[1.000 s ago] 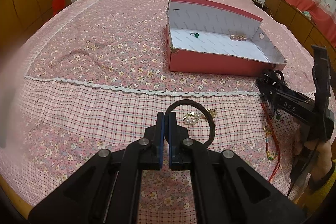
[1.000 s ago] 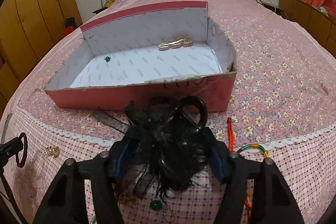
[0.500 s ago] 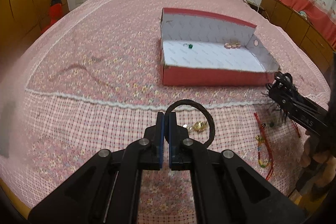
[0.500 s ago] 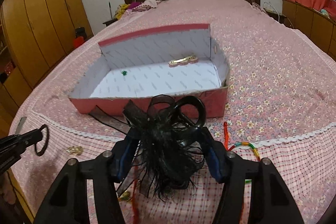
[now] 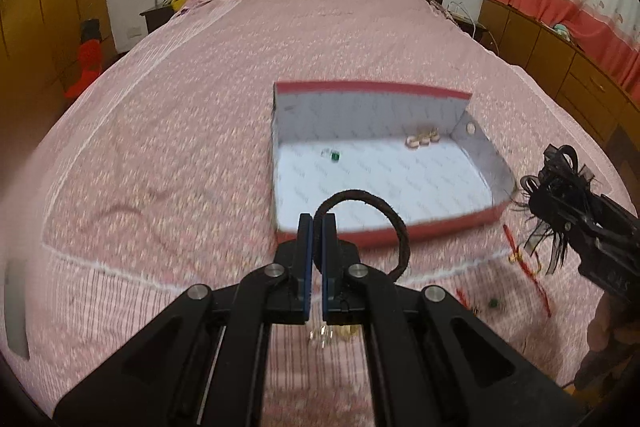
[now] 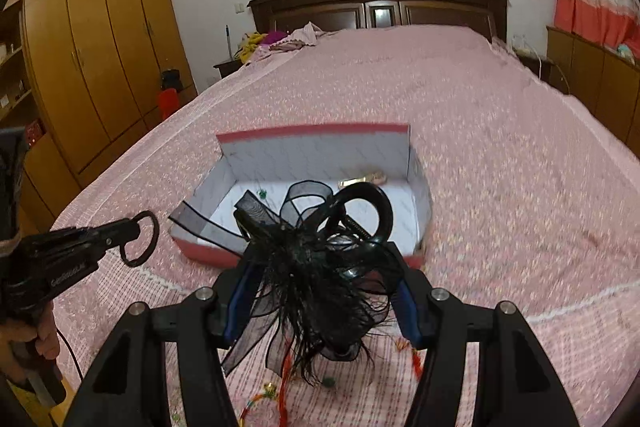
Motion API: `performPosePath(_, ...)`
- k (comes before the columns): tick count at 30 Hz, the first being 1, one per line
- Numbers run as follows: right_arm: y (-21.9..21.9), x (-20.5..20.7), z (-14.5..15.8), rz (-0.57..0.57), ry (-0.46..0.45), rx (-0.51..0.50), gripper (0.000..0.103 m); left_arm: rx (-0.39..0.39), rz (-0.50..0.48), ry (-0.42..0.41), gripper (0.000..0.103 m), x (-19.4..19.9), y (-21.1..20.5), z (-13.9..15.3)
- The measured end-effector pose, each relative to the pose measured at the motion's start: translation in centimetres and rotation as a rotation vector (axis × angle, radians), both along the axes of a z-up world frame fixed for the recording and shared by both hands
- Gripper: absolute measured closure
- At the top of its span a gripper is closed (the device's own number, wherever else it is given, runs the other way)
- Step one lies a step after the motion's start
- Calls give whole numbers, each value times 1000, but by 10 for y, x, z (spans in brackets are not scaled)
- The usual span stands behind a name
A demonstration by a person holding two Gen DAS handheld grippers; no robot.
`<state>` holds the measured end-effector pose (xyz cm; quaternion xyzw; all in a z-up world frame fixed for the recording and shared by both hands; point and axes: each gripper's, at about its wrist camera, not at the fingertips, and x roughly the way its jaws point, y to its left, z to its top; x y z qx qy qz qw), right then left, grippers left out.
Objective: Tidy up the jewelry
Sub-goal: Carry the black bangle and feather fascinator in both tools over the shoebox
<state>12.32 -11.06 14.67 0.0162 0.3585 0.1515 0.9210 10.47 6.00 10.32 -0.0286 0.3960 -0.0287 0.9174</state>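
Note:
My left gripper point(image 5: 317, 223) is shut on a black hair tie point(image 5: 394, 223), held above the bed just before the red box point(image 5: 420, 233); it also shows in the right wrist view point(image 6: 138, 227). My right gripper point(image 6: 320, 291) is shut on a black feathered hair bow point(image 6: 320, 267), held in the air near the box's front point(image 6: 208, 253); it also shows in the left wrist view point(image 5: 560, 195). Inside the white-lined box lie a green bead point(image 5: 335, 157) and a gold clip point(image 5: 422, 139).
Loose jewelry lies on the pink checked bedspread below the grippers: red cord bracelets point(image 5: 528, 267), a green bead point(image 5: 493, 303), gold pieces point(image 5: 344, 331). Wooden wardrobes point(image 6: 100, 67) stand left, a dark headboard point(image 6: 380, 7) at the far end.
Both grippers have risen and moved forward toward the box, each carrying its item. The box now appears lower and closer beneath them. The view is blurred by motion.

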Motion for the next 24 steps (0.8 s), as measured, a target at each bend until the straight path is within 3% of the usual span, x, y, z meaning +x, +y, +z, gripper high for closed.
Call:
performPosePath(10,8,51,4,-22,12,-27,41,44,7,27,103,52,-9,-7)
performPosePath(24,12,122,-47,-63,141,-135,41,79,16,142,103,116,-26,-49)
